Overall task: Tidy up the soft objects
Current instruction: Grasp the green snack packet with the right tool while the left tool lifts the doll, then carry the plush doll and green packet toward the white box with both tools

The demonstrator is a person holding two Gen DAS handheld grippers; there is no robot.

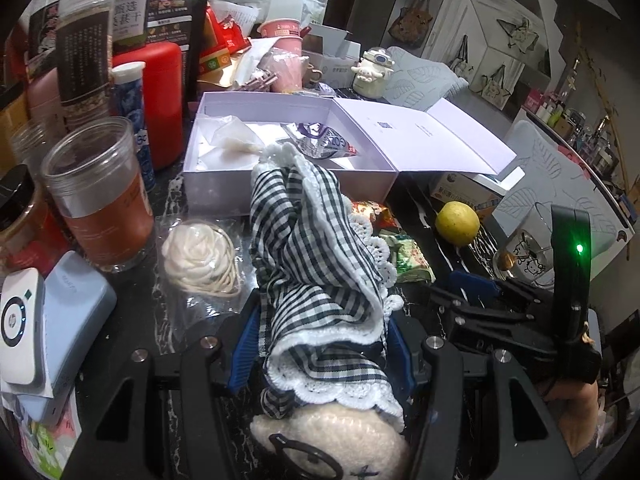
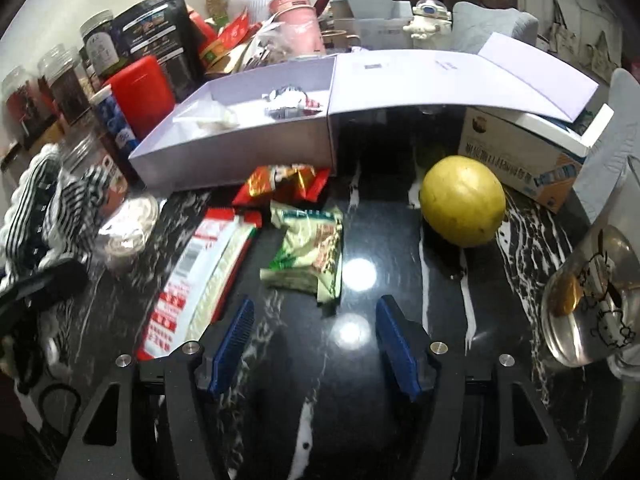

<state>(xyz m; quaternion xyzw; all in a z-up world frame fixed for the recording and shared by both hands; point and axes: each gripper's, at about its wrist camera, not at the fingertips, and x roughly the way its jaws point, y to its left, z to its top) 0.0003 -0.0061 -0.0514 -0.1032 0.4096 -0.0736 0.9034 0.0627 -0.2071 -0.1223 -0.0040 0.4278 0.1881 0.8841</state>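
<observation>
Jaws clamp checked cloth (image 1: 320,264); plush (image 1: 332,436) below, seemingly cropped.

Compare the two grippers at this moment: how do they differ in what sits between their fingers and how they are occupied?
The left gripper has its blue-padded fingers closed on a black-and-white checked cloth doll with white lace trim; the right gripper holds nothing. The left one's view is filled by the doll, while the right one's fingers stand apart over bare black marble-patterned tabletop. Both share black frames, blue ribbed pads, and point toward the open pale lilac cardboard box.
</observation>
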